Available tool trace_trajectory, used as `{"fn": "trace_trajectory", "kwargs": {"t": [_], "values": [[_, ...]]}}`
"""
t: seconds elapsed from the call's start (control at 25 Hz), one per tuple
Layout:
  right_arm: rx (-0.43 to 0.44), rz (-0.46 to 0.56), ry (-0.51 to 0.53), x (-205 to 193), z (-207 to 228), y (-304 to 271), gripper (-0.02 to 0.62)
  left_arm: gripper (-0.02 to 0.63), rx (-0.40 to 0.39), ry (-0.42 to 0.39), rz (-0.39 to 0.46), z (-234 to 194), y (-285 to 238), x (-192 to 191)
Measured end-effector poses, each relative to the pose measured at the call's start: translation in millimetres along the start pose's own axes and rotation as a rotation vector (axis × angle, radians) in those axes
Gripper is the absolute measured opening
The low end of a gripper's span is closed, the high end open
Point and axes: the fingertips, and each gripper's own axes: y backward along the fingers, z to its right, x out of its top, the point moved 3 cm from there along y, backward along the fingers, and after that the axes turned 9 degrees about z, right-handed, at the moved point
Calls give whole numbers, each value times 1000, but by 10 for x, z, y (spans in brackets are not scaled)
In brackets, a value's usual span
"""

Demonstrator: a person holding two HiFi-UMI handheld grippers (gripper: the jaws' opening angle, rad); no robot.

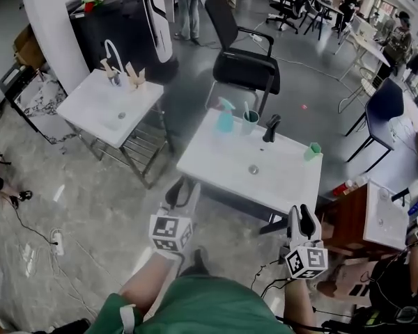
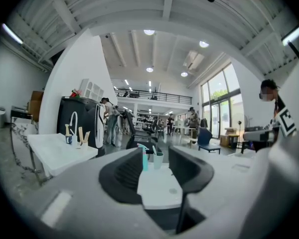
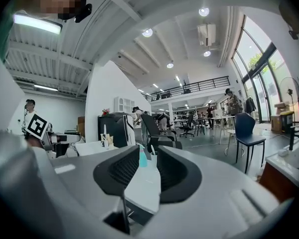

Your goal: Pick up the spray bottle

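The teal spray bottle [image 1: 225, 115] stands upright at the far left corner of a white sink table [image 1: 216, 162], beside a cup [image 1: 249, 122] that holds a toothbrush. Both grippers hang short of the table's near edge. My left gripper [image 1: 183, 192] is open and empty; through its jaws the spray bottle [image 2: 143, 156] and the cup [image 2: 158, 159] show far ahead. My right gripper [image 1: 305, 221] has a narrower gap between its jaws, with nothing in it, and the spray bottle [image 3: 142, 158] shows in that gap in the distance.
A black faucet [image 1: 270, 128] and a green cup [image 1: 311, 151] stand on the same table. A black office chair [image 1: 244, 68] stands behind it, a second white sink table [image 1: 108, 106] to the left, and a wooden cabinet [image 1: 352, 221] to the right. Cables lie on the floor.
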Motion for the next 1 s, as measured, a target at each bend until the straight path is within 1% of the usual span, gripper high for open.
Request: {"fn": "trace_trajectory", "kwargs": {"t": [0.32, 0.52, 0.84, 1.0], "values": [[0, -25, 8, -122, -248, -742, 101, 160, -12, 34, -18, -595, -471, -106], [-11, -36, -2, -210, -285, -961, 101, 160, -19, 42, -31, -765, -706, -160], [-22, -32, -19, -298, 50, -1229, 101, 160, -20, 21, -33, -748, -1125, -217], [-4, -23, -37, -288, 274, -1499, 101, 159, -7, 12, -43, -712, -1396, -227]]}}
